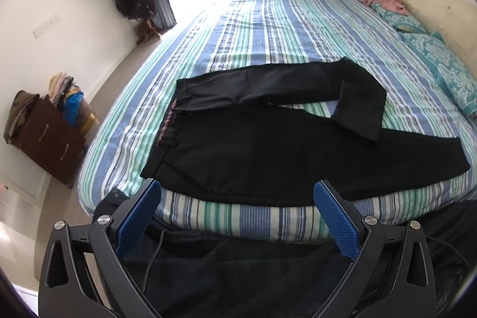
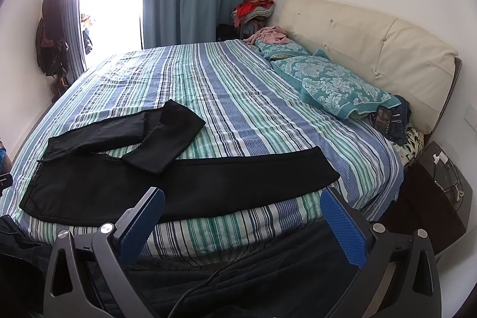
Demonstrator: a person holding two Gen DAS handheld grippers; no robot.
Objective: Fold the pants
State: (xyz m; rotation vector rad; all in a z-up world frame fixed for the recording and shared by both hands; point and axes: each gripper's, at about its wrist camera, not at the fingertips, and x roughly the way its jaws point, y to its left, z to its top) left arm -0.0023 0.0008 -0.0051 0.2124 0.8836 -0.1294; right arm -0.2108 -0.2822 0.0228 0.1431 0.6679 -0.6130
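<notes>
Black pants (image 1: 268, 151) lie flat on the striped bed (image 1: 268, 29) near its front edge, waistband to the left. The near leg stretches right; the far leg is bent back over itself with its cuff resting on the near leg. They also show in the right wrist view (image 2: 184, 184). My left gripper (image 1: 237, 192) is open and empty, held just in front of the bed edge below the pants' seat. My right gripper (image 2: 243, 198) is open and empty, in front of the near leg.
Teal patterned pillows (image 2: 334, 85) and a cream headboard (image 2: 372, 40) are at the right. A dark nightstand (image 2: 432, 198) stands at the right of the bed. A brown drawer unit (image 1: 50, 136) with clothes stands left on the floor. Dark cloth (image 1: 238, 273) lies below the grippers.
</notes>
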